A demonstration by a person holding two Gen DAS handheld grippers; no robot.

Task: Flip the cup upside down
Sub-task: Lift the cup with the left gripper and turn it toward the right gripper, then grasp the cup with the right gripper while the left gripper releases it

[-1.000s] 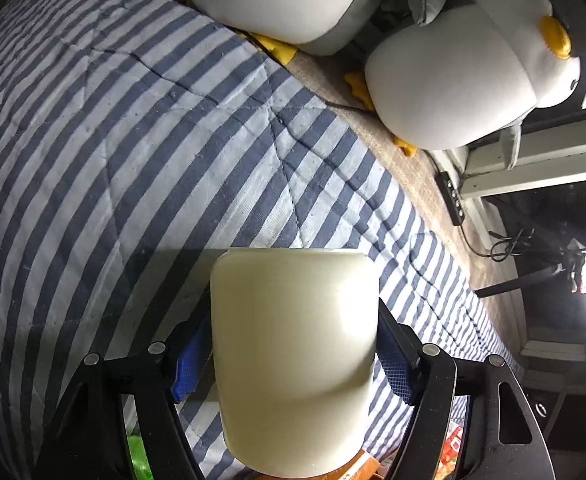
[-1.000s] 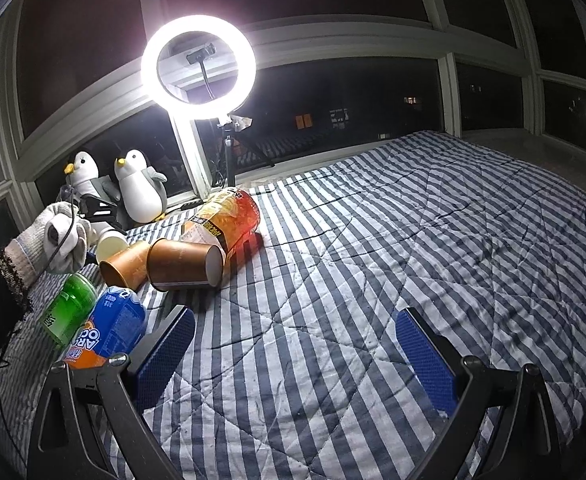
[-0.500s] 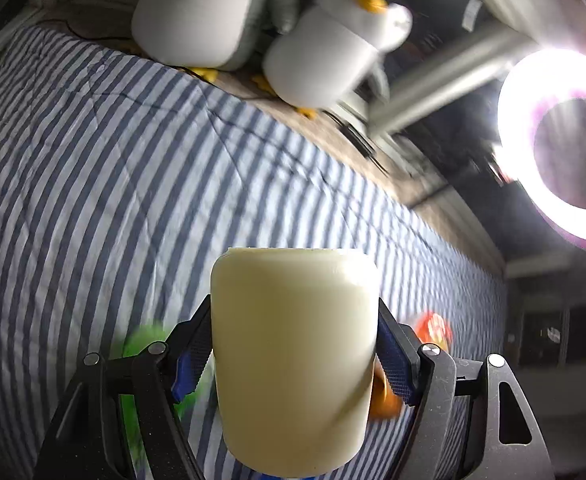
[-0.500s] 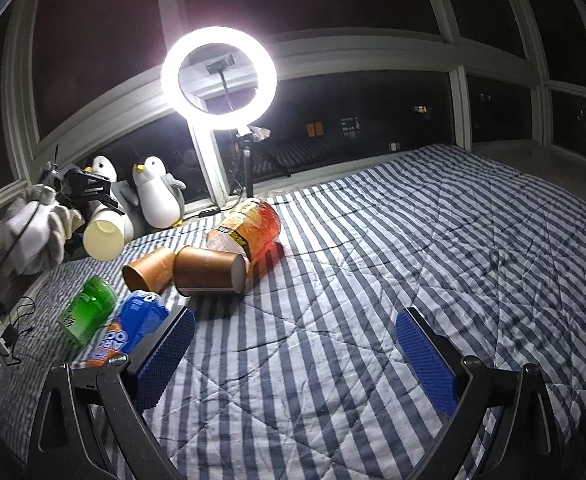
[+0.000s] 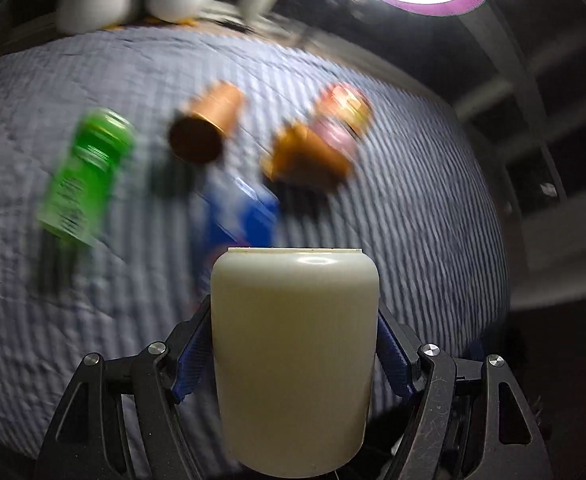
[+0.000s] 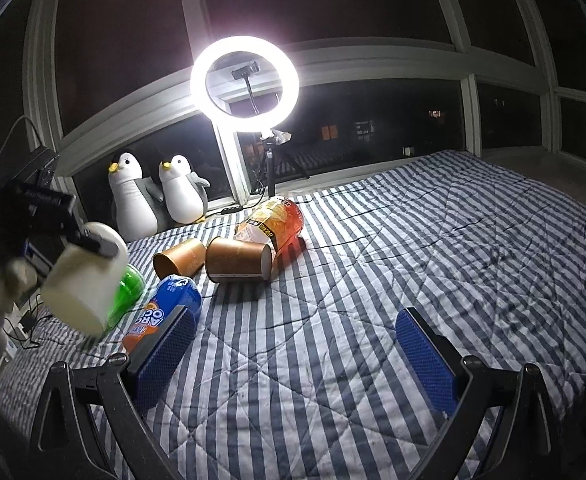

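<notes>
- One striped quilt [image 6: 373, 280] covers the bed, blue and white, and carries everything else.
- One ring light [image 6: 244, 84] glows on its stand by the window.
- Two plush penguins [image 6: 133, 200] stand side by side at the window edge, touching.
- One orange snack bag [image 6: 273, 220] lies on its side, with two brown paper cups [image 6: 237, 258] also tipped over just in front of it; the cups' insides cannot be seen from the right wrist view.
- One green bottle [image 6: 127, 292] and one blue bottle [image 6: 169, 304] lie flat next to each other.
- One cream cup [image 5: 293, 352] is off the quilt, in the air at the left side, above the green bottle, tilted with its wide end down in the right wrist view.
- The left gripper [image 5: 293, 344] clamps the cup, one blue pad on each side of its wall.
- The right gripper [image 6: 293, 344] has its jaws spread wide over bare quilt, holding nothing, well apart from the cup.
</notes>
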